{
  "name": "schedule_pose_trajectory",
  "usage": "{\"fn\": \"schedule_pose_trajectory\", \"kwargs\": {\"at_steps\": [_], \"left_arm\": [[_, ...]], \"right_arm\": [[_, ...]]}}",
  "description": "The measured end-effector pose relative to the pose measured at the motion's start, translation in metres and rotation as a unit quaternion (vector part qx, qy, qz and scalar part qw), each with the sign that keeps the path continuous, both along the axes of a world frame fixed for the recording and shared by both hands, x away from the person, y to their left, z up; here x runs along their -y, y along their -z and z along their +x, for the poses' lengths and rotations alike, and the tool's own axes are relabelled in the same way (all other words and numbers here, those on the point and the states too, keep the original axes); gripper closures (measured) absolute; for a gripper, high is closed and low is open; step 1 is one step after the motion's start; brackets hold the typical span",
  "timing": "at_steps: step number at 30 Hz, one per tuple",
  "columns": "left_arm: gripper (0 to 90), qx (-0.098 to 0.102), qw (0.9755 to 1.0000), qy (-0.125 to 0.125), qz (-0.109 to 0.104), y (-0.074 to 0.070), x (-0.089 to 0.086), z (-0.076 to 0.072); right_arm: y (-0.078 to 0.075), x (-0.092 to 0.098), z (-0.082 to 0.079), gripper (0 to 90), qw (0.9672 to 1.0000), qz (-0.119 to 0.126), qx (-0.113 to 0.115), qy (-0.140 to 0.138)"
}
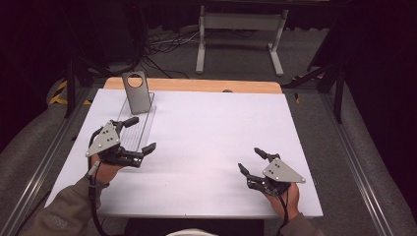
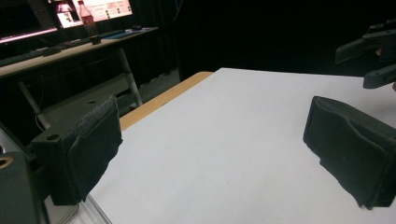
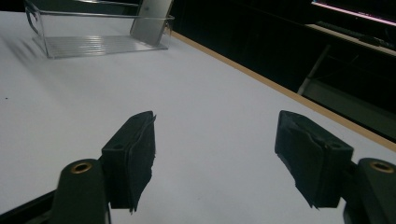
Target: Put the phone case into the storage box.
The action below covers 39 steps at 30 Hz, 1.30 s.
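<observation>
A clear plastic tray (image 1: 139,124) lies at the table's left, with a grey metal plate (image 1: 136,91) with a round hole leaning upright at its far end. My left gripper (image 1: 139,133) hovers over the tray's near end, jaws wide open and empty. In the left gripper view its pads (image 2: 95,142) frame bare white table. My right gripper (image 1: 251,161) rests near the front right of the table, open, nothing between its fingers. The right gripper view looks across the table to the tray (image 3: 95,44) and the plate (image 3: 152,21).
The white table top (image 1: 206,132) has a wooden strip (image 1: 196,85) along its far edge. Beyond it stand a white table frame (image 1: 241,34) and cables on the floor. Metal rails run along both sides.
</observation>
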<state>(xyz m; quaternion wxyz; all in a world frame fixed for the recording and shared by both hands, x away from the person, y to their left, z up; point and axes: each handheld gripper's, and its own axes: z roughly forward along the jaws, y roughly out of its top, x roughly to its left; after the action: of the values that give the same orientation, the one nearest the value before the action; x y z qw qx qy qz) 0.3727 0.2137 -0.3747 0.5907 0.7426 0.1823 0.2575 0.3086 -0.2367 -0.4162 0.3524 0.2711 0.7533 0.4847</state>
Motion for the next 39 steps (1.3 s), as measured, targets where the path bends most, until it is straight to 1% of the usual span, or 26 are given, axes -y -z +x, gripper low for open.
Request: {"fn": "schedule_pose_trajectory", "kwargs": {"at_steps": [3,7,11,12,15,17,19,20,24,26,28,33,34,36,37,38,39], "left_arm": [[4.9,0.002,1.0,0.003,-0.001,0.004,0.002,-0.003],[4.9,-0.003,0.9999,0.01,0.005,0.008,0.005,-0.006],[4.9,-0.005,0.9999,0.014,0.006,0.012,0.007,-0.008],[4.9,-0.005,0.9998,0.015,0.01,0.012,0.008,-0.009],[4.9,-0.007,0.9998,0.017,0.01,0.015,0.011,-0.011],[4.9,-0.01,0.9996,0.021,0.016,0.018,0.012,-0.012],[4.9,-0.012,0.9995,0.021,0.018,0.021,0.014,-0.013],[4.9,-0.019,0.9994,0.023,0.019,0.023,0.015,-0.014],[4.8,-0.024,0.9991,0.028,0.021,0.029,0.017,-0.017],[4.8,-0.025,0.9989,0.03,0.025,0.031,0.016,-0.018],[4.9,-0.025,0.999,0.03,0.022,0.034,0.016,-0.02],[4.9,-0.032,0.9986,0.03,0.031,0.039,0.015,-0.023],[4.9,-0.034,0.9986,0.03,0.026,0.041,0.015,-0.024],[4.9,-0.034,0.9985,0.031,0.03,0.043,0.013,-0.024],[4.9,-0.036,0.9985,0.028,0.031,0.048,0.012,-0.024],[4.9,-0.038,0.9981,0.028,0.04,0.051,0.011,-0.024],[4.9,-0.039,0.9979,0.026,0.044,0.053,0.011,-0.025]], "right_arm": [[0.0,0.001,0.001,29.4,1.0,0.002,0.002,0.001],[0.0,0.0,0.001,29.4,1.0,0.0,-0.001,0.001],[0.0,0.0,0.001,29.6,1.0,0.002,0.001,0.001],[0.0,0.0,0.001,29.6,1.0,0.002,0.0,0.001],[0.0,-0.001,0.0,29.5,1.0,0.002,0.001,0.001],[0.0,-0.001,0.0,29.5,1.0,0.003,0.002,0.001],[0.0,-0.002,0.0,29.5,1.0,0.003,0.001,0.0],[0.0,-0.002,0.0,29.5,1.0,0.003,0.001,-0.001],[0.0,-0.005,-0.001,29.4,1.0,-0.001,0.0,-0.005],[0.0,-0.007,-0.001,29.3,1.0,-0.003,0.0,-0.007],[0.001,-0.009,-0.001,29.1,1.0,-0.004,-0.002,-0.009],[0.002,-0.014,-0.001,28.6,0.9998,-0.008,-0.005,-0.015],[0.002,-0.014,-0.001,28.6,0.9998,-0.009,-0.005,-0.016],[0.003,-0.016,-0.001,28.4,0.9998,-0.01,-0.008,-0.017],[0.003,-0.016,-0.001,28.4,0.9998,-0.01,-0.008,-0.017],[0.004,-0.017,-0.001,28.3,0.9997,-0.011,-0.01,-0.019],[0.004,-0.018,-0.001,28.3,0.9997,-0.012,-0.01,-0.02]]}}
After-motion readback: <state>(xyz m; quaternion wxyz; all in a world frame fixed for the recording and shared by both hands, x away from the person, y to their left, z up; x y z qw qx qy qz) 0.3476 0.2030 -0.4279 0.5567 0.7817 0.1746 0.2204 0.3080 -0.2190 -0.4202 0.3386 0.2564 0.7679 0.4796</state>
